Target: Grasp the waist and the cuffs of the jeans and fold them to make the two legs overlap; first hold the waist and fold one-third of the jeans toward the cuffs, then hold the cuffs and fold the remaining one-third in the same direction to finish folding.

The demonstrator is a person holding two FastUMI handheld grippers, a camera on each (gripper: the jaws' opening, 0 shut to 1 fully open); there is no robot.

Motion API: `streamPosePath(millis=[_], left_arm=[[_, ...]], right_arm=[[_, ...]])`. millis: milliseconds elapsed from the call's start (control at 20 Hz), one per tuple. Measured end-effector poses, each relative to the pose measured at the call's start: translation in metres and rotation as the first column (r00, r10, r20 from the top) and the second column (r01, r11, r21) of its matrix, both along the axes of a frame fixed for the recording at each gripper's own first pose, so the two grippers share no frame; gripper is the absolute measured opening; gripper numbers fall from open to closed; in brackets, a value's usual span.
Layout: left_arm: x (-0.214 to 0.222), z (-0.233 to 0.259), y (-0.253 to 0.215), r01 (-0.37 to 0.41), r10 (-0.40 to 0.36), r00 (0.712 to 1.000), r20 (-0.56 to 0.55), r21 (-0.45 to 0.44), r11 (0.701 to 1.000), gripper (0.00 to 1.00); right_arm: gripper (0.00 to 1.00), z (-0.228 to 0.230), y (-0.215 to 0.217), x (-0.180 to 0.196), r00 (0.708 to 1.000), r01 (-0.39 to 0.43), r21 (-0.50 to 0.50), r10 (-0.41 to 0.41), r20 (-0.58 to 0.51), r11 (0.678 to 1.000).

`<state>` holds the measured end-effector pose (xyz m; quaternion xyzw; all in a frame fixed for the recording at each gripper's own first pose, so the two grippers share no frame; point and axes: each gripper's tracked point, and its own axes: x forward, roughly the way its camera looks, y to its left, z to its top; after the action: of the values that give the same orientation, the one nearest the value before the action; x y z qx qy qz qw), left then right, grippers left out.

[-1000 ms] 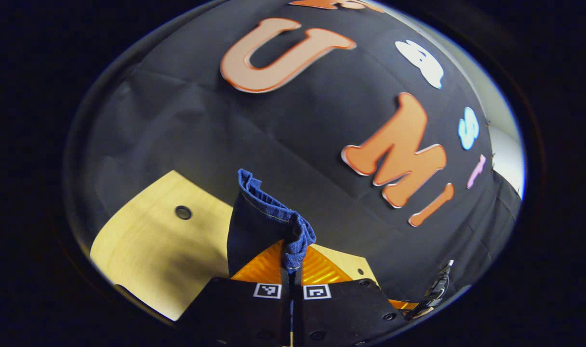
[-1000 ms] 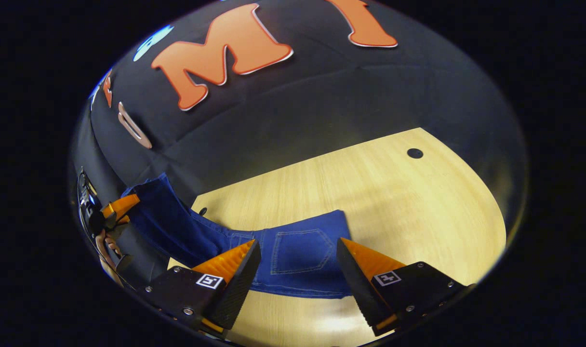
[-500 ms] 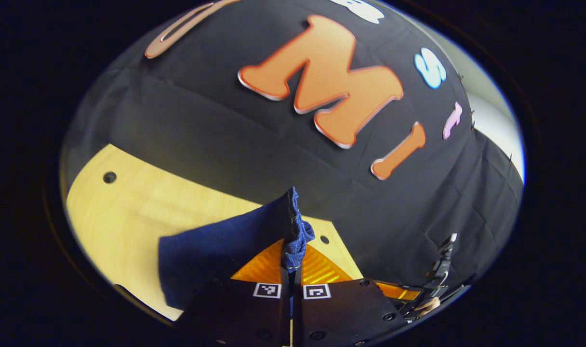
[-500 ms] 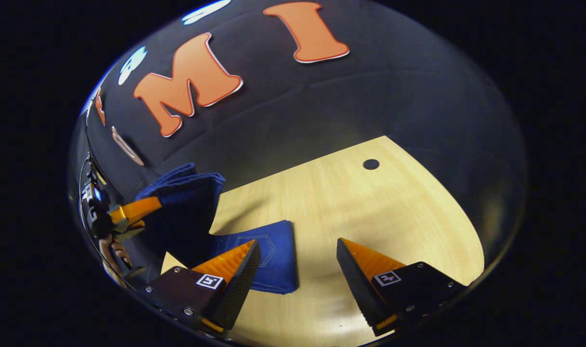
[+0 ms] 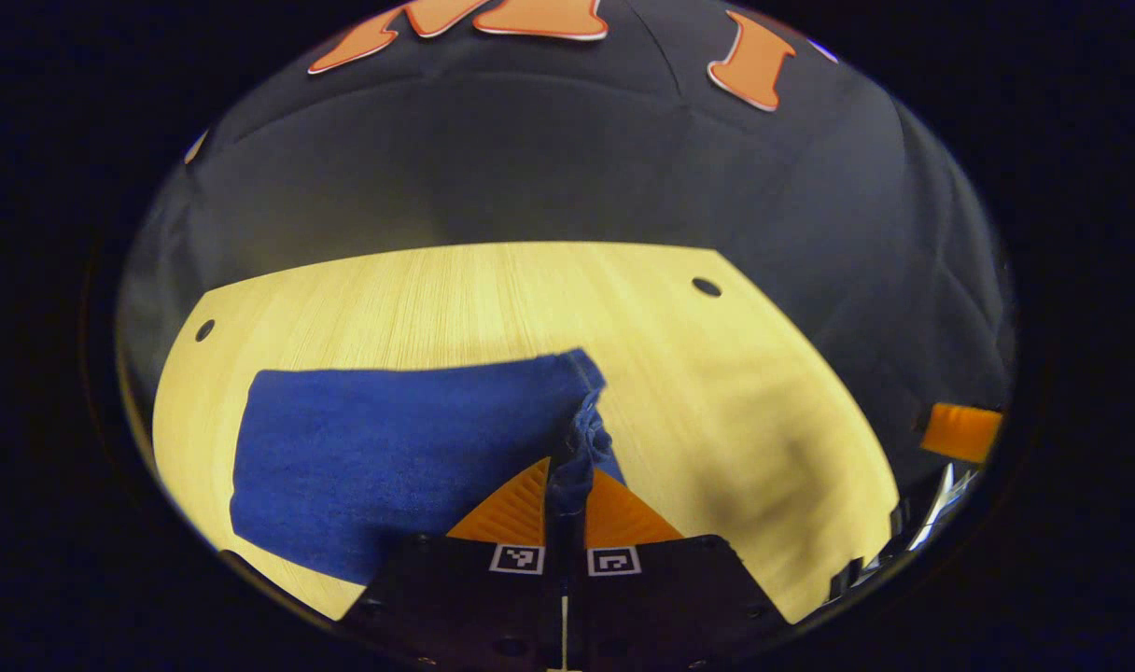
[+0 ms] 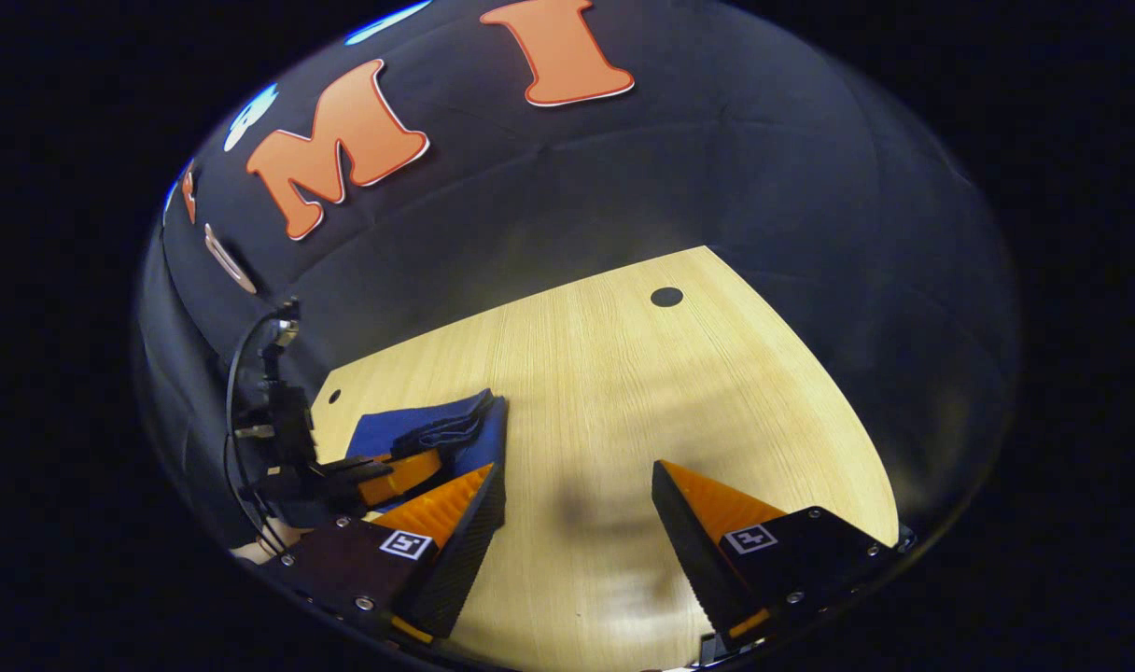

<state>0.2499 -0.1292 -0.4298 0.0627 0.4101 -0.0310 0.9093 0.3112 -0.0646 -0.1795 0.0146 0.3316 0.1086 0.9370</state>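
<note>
While the pale wooden bench [image 5: 493, 299] spreads wide under both views, its grain running toward the black cloth wall [image 5: 549, 159] behind, most of its surface lies bare and lit. In the right gripper view the same bench [image 6: 623, 392] carries soft shadows near its middle.

On it lie the jeans [image 5: 390, 457], a flat blue block of denim folded over on itself, resting toward the left side of the bench in the left gripper view. One bunched edge of the cloth rises off the block at its right end. In the right gripper view the jeans [image 6: 418, 431] sit at the bench's near left part, with a darker crumpled ridge of cloth on top.

The left tool [image 5: 567, 485] has its two fingers pressed together on that bunched edge, pinching the denim between them, low over the bench. Seen from the right gripper view, the left tool [image 6: 404, 467] reaches in from the left, just over the folded cloth, with cables and a dark body behind it.

The right tool [image 6: 577, 504] hangs with its fingers spread wide apart, nothing between them but bare wood, just beside the jeans and not touching them.

Small dark round holes dot the bench, one toward the far right [image 5: 707, 287] and one at the far left [image 5: 204, 329].
</note>
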Motion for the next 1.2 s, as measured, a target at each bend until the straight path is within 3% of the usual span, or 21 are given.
streamPosePath(millis=[200, 250, 300, 350, 450, 700, 850, 1000, 1200], left_arm=[[0.002, -0.012, 0.001, -0.031, 0.031, 0.999, -0.028, -0.019, 0.999, 0.08], [0.000, -0.011, -0.008, -0.015, 0.013, 0.999, -0.033, -0.074, 0.997, 0.22], [0.001, -0.014, -0.020, 0.000, -0.006, 0.999, -0.043, -0.142, 0.990, 0.24], [-0.005, -0.010, -0.035, 0.010, -0.021, 0.999, -0.048, -0.215, 0.977, 0.48], [-0.009, 0.001, -0.042, 0.008, -0.027, 0.998, -0.063, -0.279, 0.960, 0.96], [-0.024, 0.082, 0.008, 0.038, -0.025, 0.999, 0.048, -0.284, 0.958, 0.98], [-0.029, 0.150, 0.065, 0.022, 0.023, 0.985, 0.174, -0.251, 0.968, 0.98], [-0.052, 0.202, 0.119, -0.003, 0.079, 0.951, 0.298, -0.245, 0.970, 0.98], [-0.086, 0.236, 0.173, -0.085, 0.161, 0.876, 0.454, -0.183, 0.979, 0.98]], right_arm=[[0.98, -0.002, -0.004, 0.000, 1.000, -0.019, 0.002, 0.019, -0.013, 1.000], [0.98, -0.003, -0.003, 0.000, 1.000, -0.022, 0.004, 0.022, -0.020, 1.000], [0.98, -0.004, 0.002, 0.000, 0.999, -0.027, 0.006, 0.027, -0.025, 1.000], [0.98, -0.004, 0.005, 0.000, 0.999, -0.029, 0.007, 0.030, -0.030, 1.000], [0.98, -0.004, 0.019, -0.002, 0.999, -0.042, 0.014, 0.042, -0.030, 0.999], [0.98, 0.005, 0.063, -0.006, 0.998, -0.054, 0.045, 0.054, -0.009, 0.998], [0.98, 0.023, 0.092, -0.006, 0.998, -0.052, 0.047, 0.050, 0.041, 0.998], [0.97, 0.053, 0.122, -0.002, 0.990, -0.051, 0.026, 0.047, 0.132, 0.998], [0.97, 0.094, 0.161, -0.003, 0.963, -0.048, -0.009, 0.049, 0.264, 0.999]])
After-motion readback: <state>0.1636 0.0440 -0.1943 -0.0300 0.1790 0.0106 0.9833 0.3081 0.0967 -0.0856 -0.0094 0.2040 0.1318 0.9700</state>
